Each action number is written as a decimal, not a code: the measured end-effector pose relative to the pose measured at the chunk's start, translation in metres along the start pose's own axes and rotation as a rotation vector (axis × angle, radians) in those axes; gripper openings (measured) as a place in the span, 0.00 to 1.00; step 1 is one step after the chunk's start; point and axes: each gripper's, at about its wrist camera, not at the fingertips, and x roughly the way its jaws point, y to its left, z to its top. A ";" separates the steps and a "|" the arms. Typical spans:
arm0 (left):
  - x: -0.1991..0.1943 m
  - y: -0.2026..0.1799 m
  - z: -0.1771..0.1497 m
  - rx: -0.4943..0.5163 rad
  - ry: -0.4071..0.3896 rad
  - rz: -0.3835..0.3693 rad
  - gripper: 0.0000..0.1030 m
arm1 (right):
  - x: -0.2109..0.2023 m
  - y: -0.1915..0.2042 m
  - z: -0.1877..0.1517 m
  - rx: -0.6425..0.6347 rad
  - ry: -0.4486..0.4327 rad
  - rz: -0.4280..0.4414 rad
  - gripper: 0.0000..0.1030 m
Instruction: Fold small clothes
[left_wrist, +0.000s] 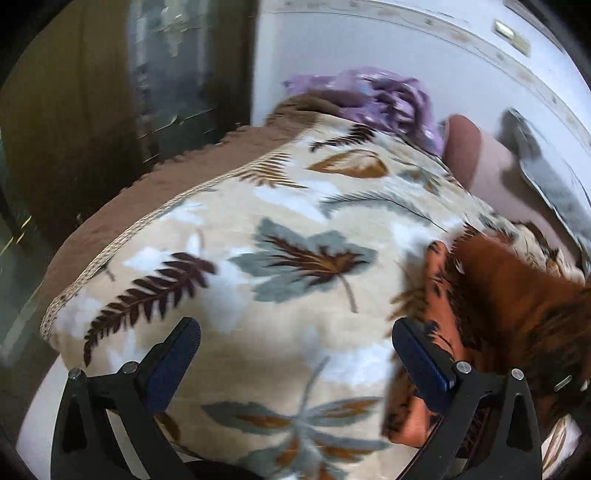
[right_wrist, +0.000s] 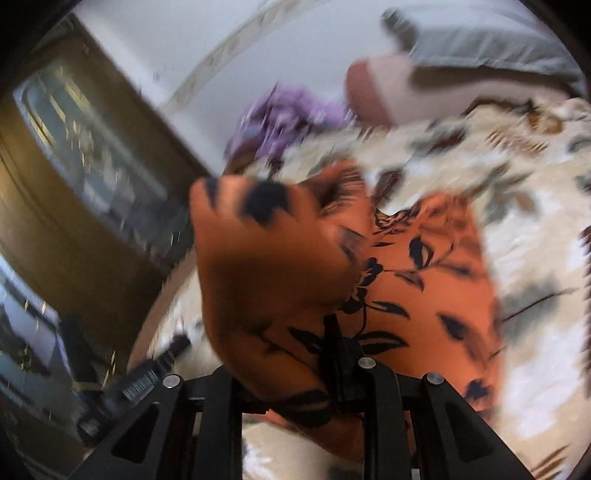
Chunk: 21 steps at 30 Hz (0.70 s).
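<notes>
Orange garment (right_wrist: 417, 280) in right tool (right_wrist: 334, 354), left tool (left_wrist: 295, 354) empty.

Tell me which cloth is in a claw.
The orange floral cloth, pinched in the right claw; the purple one lies untouched farther back on the bed.

Left gripper (left_wrist: 295, 354): two black angular finger arms, each tipped with a ribbed dark-blue pad, silver round-head screws at the pivots, triangular cut-outs in the arm plates. Right gripper (right_wrist: 334, 354): same black arms, silver screws, triangular cut-outs; pad colour unclear through blur. Barcode-like label on a black part at lower left, probably the other unit.
</notes>
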 end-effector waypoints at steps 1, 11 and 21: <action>0.001 0.006 0.000 -0.010 0.003 0.008 1.00 | 0.015 0.004 -0.008 -0.013 0.036 -0.014 0.24; -0.009 0.007 0.001 -0.012 0.015 -0.017 1.00 | 0.014 -0.007 -0.026 -0.075 0.176 0.239 0.75; -0.031 -0.066 -0.006 0.151 -0.054 -0.140 1.00 | -0.065 -0.093 -0.020 0.017 -0.011 0.170 0.54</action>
